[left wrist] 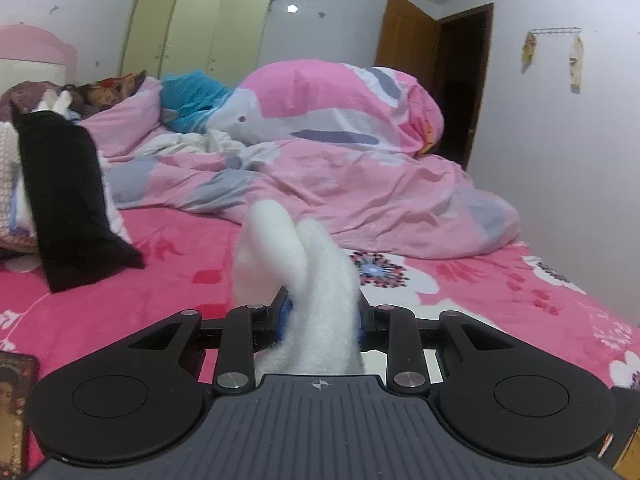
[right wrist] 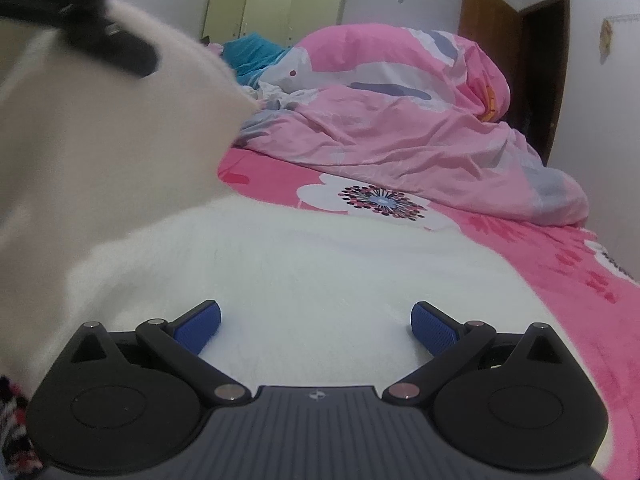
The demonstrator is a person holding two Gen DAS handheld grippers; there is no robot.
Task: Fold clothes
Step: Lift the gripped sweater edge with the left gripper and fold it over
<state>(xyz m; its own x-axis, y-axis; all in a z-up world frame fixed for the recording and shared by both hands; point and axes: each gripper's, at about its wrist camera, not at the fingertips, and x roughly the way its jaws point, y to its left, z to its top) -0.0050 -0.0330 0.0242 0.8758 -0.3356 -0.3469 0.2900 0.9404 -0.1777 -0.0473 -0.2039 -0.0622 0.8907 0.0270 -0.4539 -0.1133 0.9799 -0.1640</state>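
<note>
Left wrist view: the left gripper [left wrist: 320, 316] has its jaws drawn close together on a bunched fold of the white fluffy garment [left wrist: 304, 280]. The blue pads are almost wholly covered by the cloth, only slivers showing at either side of the fold. The pinched cloth stands up past the fingertips in two rounded lobes, above the pink flowered bedsheet [left wrist: 120, 300]. To the left a black garment [left wrist: 68, 200] stands against a pile of clothes; behind lies a crumpled pink duvet [left wrist: 340, 152], with a blue cloth [left wrist: 192, 100] at its far end.

Right wrist view: the right gripper [right wrist: 316, 326] has its jaws spread wide, both blue pads [right wrist: 200, 326] fully exposed and nothing between them. The pads sit low over the white fluffy garment [right wrist: 320, 272], which lies spread on the bedsheet [right wrist: 560, 280] below them; whether the pads touch it cannot be told. At upper left a raised flap of the same garment rises towards a black gripper part [right wrist: 100, 32], seen blurred at the picture's corner. A yellow-green wardrobe [right wrist: 276, 0] and a brown door [right wrist: 488, 20] stand at the far wall
</note>
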